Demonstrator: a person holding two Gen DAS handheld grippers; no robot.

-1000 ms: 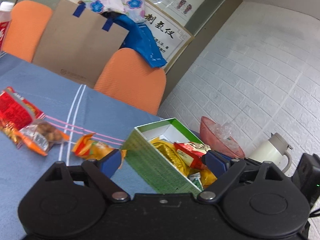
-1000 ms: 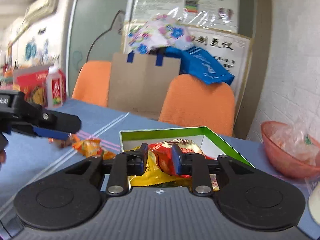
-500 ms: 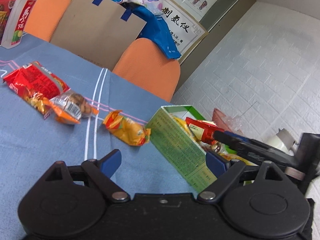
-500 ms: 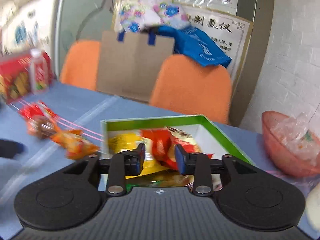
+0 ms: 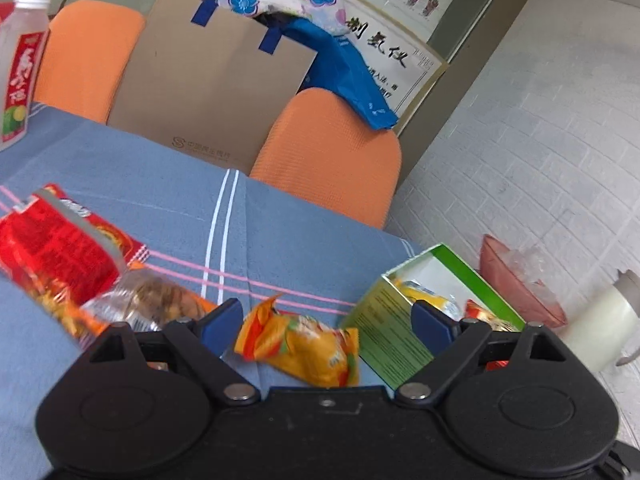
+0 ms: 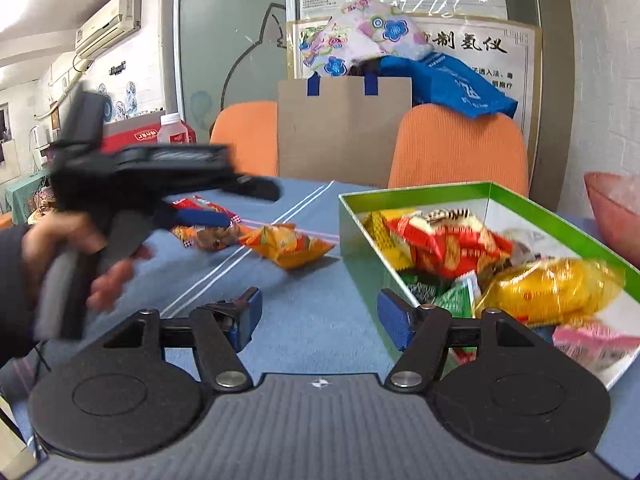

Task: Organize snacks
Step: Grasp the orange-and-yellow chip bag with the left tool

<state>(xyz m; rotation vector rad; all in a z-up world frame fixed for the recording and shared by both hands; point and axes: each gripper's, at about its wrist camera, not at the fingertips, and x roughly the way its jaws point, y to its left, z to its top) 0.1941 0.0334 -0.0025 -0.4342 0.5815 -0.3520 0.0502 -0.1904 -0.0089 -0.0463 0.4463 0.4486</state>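
At the far left of the left wrist view a drink bottle (image 5: 20, 64) with a red label stands on the blue-clothed worktop (image 5: 280, 232). Next along lies a red snack packet (image 5: 60, 248), and against its near side a clear bag of brown nuts (image 5: 156, 300). The left gripper (image 5: 326, 320) stands wide with nothing pressed between its blue pads; an orange snack pouch (image 5: 304, 344) lies on the cloth in the gap between them, touched by neither finger as far as can be seen. Just right of the pouch sits the green box (image 5: 392, 332), open at the top, with yellow and red packets inside. Beyond it are a pink bowl (image 5: 512, 280) and a white jug (image 5: 600, 320) by the brick wall. In the right wrist view a hand (image 6: 68, 252) at the left holds the other tool's handle, blurred. The right gripper (image 6: 318, 316) has just been opening and now stands wide and empty, above bare cloth at the near left corner of the box. A yellow packet (image 6: 552, 288) and a red packet (image 6: 448, 244) lie inside.
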